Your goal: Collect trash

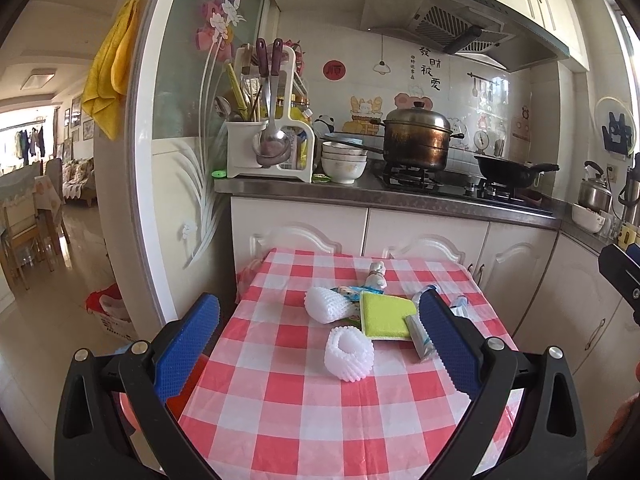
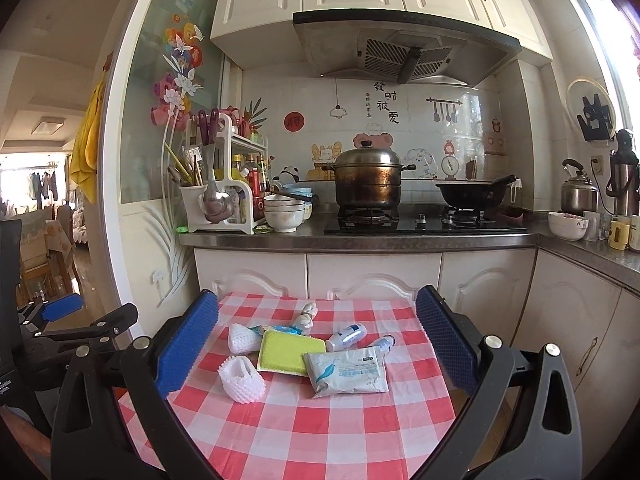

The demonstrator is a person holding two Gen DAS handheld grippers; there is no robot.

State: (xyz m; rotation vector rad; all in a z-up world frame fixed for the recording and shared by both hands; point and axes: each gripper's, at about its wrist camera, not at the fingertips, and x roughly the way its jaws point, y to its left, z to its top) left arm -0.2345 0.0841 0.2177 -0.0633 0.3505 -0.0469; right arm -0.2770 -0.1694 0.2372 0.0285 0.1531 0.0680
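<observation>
both of my hand-held grippers hang above the near edge of the table (image 2: 280, 432), the left hand-held gripper (image 1: 318, 344) and the right hand-held gripper (image 2: 316, 344) each spread wide with nothing between the blue pads.

the trash sits in a loose cluster at the centre of the right wrist view. the nearest foam fruit net (image 2: 241, 380) should be feather-light and springy; i judge it would squash and spring back, so i'd pinch across its ribbed body. a second foam net (image 2: 242, 338) lies behind it, touching the yellow-green sponge (image 2: 289, 351), which is soft and easy to squeeze by its long edges. the wet-wipe pack (image 2: 348, 372) looks limp and slick, overlapping the sponge's lower right corner; i'd take it by a free edge. a small white bottle (image 2: 347, 336) and a small tube (image 2: 382, 345) behind it are rounded and may roll. a crumpled wrapper (image 2: 307, 316) sits farthest back.

the pieces crowd one another, so any grab risks dragging a neighbour or bunching the checked cloth. at the left edge of the left wrist view, a red basket (image 1: 108, 312) stands on the floor.
</observation>
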